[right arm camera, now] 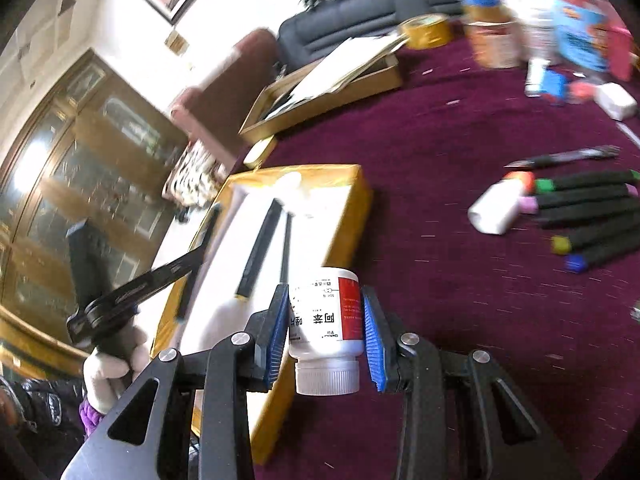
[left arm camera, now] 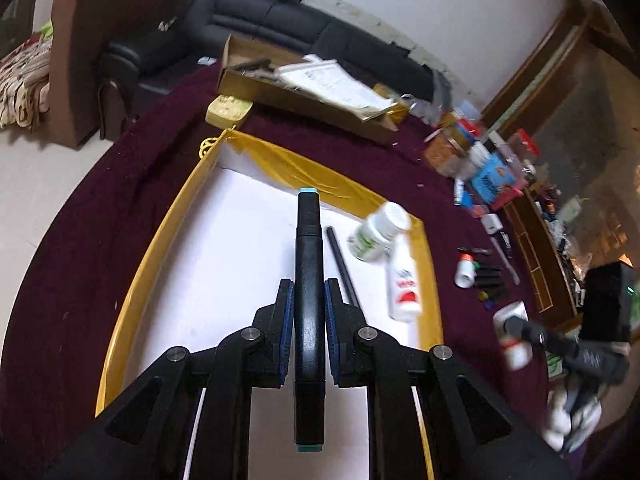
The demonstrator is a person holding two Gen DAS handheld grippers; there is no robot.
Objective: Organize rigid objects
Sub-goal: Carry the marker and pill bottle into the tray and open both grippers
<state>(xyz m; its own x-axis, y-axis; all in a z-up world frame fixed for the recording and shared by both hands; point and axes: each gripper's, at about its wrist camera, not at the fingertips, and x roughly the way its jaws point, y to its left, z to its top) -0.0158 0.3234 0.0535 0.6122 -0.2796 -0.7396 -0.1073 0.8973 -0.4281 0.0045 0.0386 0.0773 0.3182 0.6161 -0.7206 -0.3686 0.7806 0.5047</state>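
My left gripper (left arm camera: 309, 284) is shut on a black marker (left arm camera: 307, 240) with teal ends, held over a gold-rimmed white tray (left arm camera: 160, 232). In the tray lie a thin black pen (left arm camera: 341, 264), a green-label white bottle (left arm camera: 376, 234) and a red-label white bottle (left arm camera: 404, 284). My right gripper (right arm camera: 325, 292) is shut on a white bottle (right arm camera: 326, 320) with a red label, cap toward the camera, just right of the tray's edge (right arm camera: 352, 208). Several black markers (right arm camera: 588, 208) and an orange-capped white bottle (right arm camera: 496, 204) lie on the maroon cloth. A gloved hand (right arm camera: 112, 364) holds the left gripper (right arm camera: 200, 254).
A cardboard box with papers (left arm camera: 304, 92) sits behind the tray, with a small gold tin (left arm camera: 228, 110) beside it. Jars, boxes and small items (left arm camera: 480, 160) crowd the right side of the cloth. A black sofa (left arm camera: 256, 20) and a brown armchair (left arm camera: 80, 60) stand beyond.
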